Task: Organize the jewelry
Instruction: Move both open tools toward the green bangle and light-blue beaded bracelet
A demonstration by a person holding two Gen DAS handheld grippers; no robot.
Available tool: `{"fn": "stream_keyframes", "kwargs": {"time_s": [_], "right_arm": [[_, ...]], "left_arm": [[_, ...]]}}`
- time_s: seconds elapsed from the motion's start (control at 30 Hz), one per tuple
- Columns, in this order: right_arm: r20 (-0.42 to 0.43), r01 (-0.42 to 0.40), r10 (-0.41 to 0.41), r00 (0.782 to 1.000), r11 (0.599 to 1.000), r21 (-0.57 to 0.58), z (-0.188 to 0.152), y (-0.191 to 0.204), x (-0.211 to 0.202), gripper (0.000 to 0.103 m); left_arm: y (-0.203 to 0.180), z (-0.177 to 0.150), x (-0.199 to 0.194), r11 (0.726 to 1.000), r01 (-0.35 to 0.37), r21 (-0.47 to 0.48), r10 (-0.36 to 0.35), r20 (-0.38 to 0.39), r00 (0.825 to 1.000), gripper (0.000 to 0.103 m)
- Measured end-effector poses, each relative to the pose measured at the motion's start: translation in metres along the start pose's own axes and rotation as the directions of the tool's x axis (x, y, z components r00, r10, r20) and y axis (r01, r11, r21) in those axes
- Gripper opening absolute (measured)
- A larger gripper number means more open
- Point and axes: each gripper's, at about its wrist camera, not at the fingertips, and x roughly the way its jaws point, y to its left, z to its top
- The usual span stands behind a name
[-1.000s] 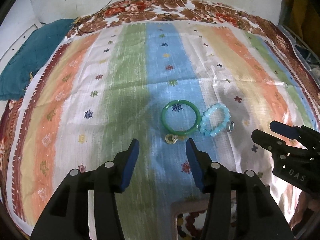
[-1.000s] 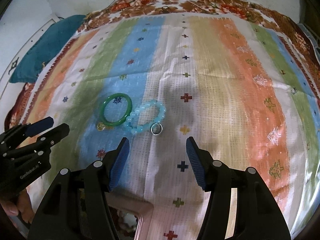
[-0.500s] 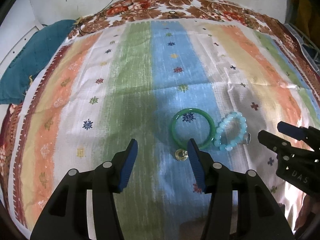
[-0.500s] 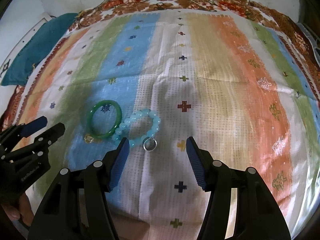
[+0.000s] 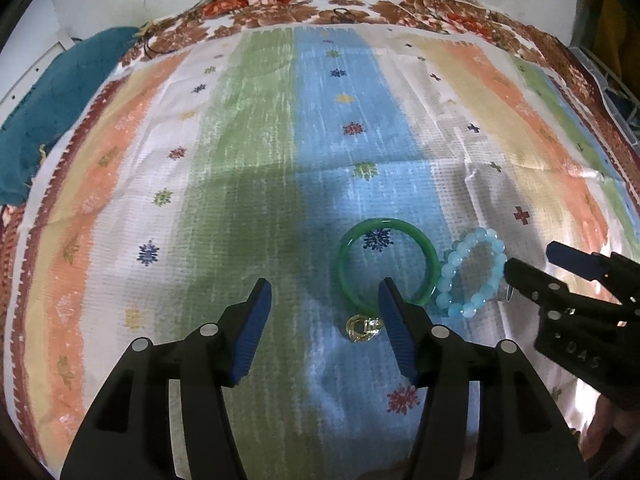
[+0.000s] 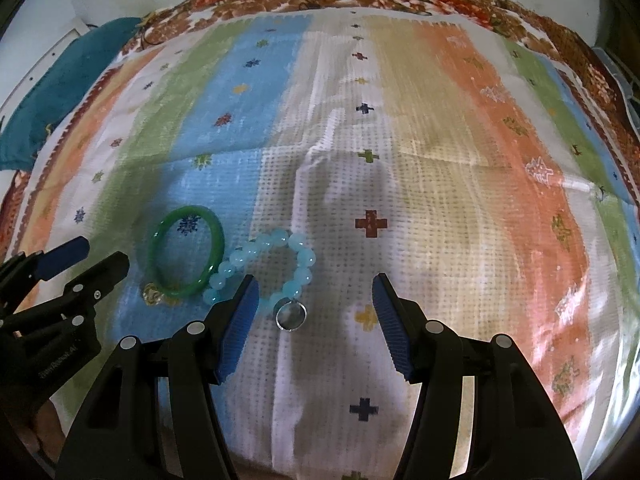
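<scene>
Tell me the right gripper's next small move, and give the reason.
Probably ease the right gripper forward and down over the silver ring: its jaws stand open and empty, and the ring lies between them, just short, touching the blue bead bracelet.

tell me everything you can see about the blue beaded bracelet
The blue beaded bracelet is a closed loop of round, translucent pale-blue beads that look like glass or stone. It lies flat on the striped cloth, held by neither gripper. Its left side meets the green bangle, appearing to touch it. A small silver ring sits at its near edge, seemingly against the beads. In the right wrist view, the right gripper is open just before it, one fingertip overlapping its near-left beads.
</scene>
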Motion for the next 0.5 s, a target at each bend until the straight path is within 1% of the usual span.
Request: {"fn": "stream_keyframes", "kwargs": {"time_s": [0.1,0.2,0.37,0.5], "right_arm": [[-0.012,0.029,-0.029,0.999,0.999,-0.015,0.004,0.001,0.008,0.059],[-0.018,0.039,-0.04,0.999,0.999,-0.025,0.012,0.001,0.012,0.059],[-0.027,0.03,-0.031,0.999,0.999,-0.035,0.02,0.002,0.019,0.059],[-0.043,0.032,-0.034,0.998,0.998,-0.046,0.022,0.003,0.028,0.059]], "left_arm": [[-0.001,0.001,0.005,1.0,-0.003,0.011,0.003,-0.004,1.0,0.056],[-0.001,0.001,0.012,1.0,-0.006,0.026,0.007,-0.016,1.0,0.056],[0.001,0.004,0.021,0.999,-0.006,0.046,0.006,-0.014,1.0,0.056],[0.002,0.006,0.026,0.999,0.018,0.044,-0.018,0.006,1.0,0.056]]}}
